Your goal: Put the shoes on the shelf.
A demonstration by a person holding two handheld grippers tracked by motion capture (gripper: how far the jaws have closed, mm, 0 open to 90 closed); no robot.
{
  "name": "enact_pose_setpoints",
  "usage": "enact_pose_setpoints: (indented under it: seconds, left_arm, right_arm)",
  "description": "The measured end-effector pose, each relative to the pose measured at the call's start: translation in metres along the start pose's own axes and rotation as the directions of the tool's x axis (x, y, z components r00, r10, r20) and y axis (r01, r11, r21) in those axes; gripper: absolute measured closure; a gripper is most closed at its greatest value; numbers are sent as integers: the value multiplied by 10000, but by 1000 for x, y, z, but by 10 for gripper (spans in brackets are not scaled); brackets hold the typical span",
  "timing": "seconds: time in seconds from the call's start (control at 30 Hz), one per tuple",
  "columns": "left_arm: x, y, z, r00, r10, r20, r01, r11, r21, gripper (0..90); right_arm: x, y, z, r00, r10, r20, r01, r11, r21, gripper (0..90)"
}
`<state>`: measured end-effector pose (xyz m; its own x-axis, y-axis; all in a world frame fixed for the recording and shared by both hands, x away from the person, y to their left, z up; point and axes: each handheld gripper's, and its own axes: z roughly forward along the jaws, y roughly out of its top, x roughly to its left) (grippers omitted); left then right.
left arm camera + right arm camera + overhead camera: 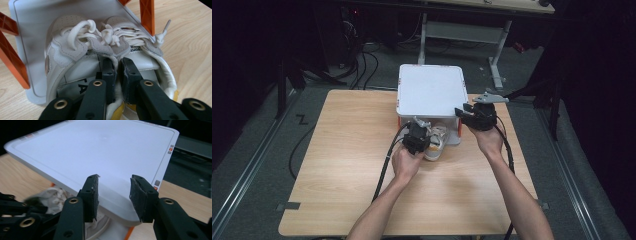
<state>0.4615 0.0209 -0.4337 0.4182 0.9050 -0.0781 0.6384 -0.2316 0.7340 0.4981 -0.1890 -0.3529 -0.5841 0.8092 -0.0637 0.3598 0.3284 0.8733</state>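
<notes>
1. On the wooden surface (pixel 352 165), a white 2-tier rack (pixel 431 90) with orange legs is standing at the far edge, near the middle.
2. A pair of off-white sneakers (pixel 437 142) is lying side by side on the rack's lower shelf, under the flat white top, with the heels sticking out toward the person.
3. In the high view, the left gripper (pixel 416 136) is reaching to the heels of the sneakers at the rack's front opening.
4. In the left gripper view, the left gripper (pixel 117 72) is pinching the 2 inner collars of the sneakers (pixel 100 47) together, with its jaws narrow and 1 jaw sitting inside each shoe.
5. The laces are lying loose and knotted across the tongues, and 1 lace end is pointing out past an orange leg (pixel 147 15).
6. In the high view, the right gripper (pixel 474 114) is hovering at the right front corner of the rack's top, above the shelf level.
7. In the right gripper view, the right gripper (pixel 113 195) is standing with its jaws about halfway apart, nothing between them, facing the white top panel (pixel 100 150).
8. The sneakers (pixel 53 195) are showing below that panel's edge, at the lower left of that view.
</notes>
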Motion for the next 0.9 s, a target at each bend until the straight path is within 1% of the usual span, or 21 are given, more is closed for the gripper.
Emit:
enact_pose_setpoints:
  seconds: [0.03,0.07,0.13,0.2,0.3,0.37,0.43,0.5,0.53,0.6,0.63,0.73,0.77,0.83,0.9]
  left_arm:
    - [0,1,2,10000,83,-36,-83,9999,83,818]
    - [-2,2,4,9999,113,-108,-112,9999,95,818]
    - [-4,3,9,9996,76,-255,-75,10000,41,818]
    - [-4,4,12,9993,-101,-372,100,9999,-33,818]
    - [-1,5,18,9981,-274,-556,272,9996,-46,817]
    - [1,6,21,9974,-409,-587,401,9991,-150,814]
    - [1,5,23,9964,-255,-804,237,9995,-228,806]
    - [1,5,24,9960,-198,-866,174,9995,-282,784]
    - [1,5,24,9960,-163,-876,140,9995,-273,758]
    - [2,4,24,9969,2,-785,-19,9998,-213,668]
    - [2,4,24,9966,37,-820,-54,9998,-201,637]
    - [4,5,20,9982,-102,-590,87,9996,-260,511]
    - [4,5,20,9983,-214,-544,200,9995,-262,484]
    - [5,6,17,9989,-199,-416,184,9992,-366,431]
    - [5,7,13,9993,-282,-243,271,9985,-469,407]
  right_arm:
    - [1,1,2,9999,-91,116,91,10000,2,571]
    - [2,2,4,9999,-102,138,101,9999,51,565]
    - [2,5,9,9999,-108,124,105,9998,180,554]
    - [3,5,12,10000,0,42,-1,10000,64,551]
    - [2,5,13,10000,55,-10,-55,10000,68,551]
    - [1,5,12,9999,109,-52,-108,9999,73,549]
    - [-1,4,13,9995,261,-153,-260,9996,76,544]
    - [-1,4,13,9995,278,-161,-277,9996,80,546]
    - [0,4,13,9995,280,-122,-279,9996,85,547]
    - [0,4,13,9996,265,-109,-265,9996,58,547]
    - [0,4,14,9995,282,-122,-282,9996,41,547]
    - [0,4,14,9995,285,-117,-285,9996,34,547]
    - [0,4,14,9996,269,-104,-268,9996,35,547]
    - [0,4,14,9997,236,-58,-236,9997,42,546]
    - [2,5,13,9998,203,8,-203,9998,45,551]
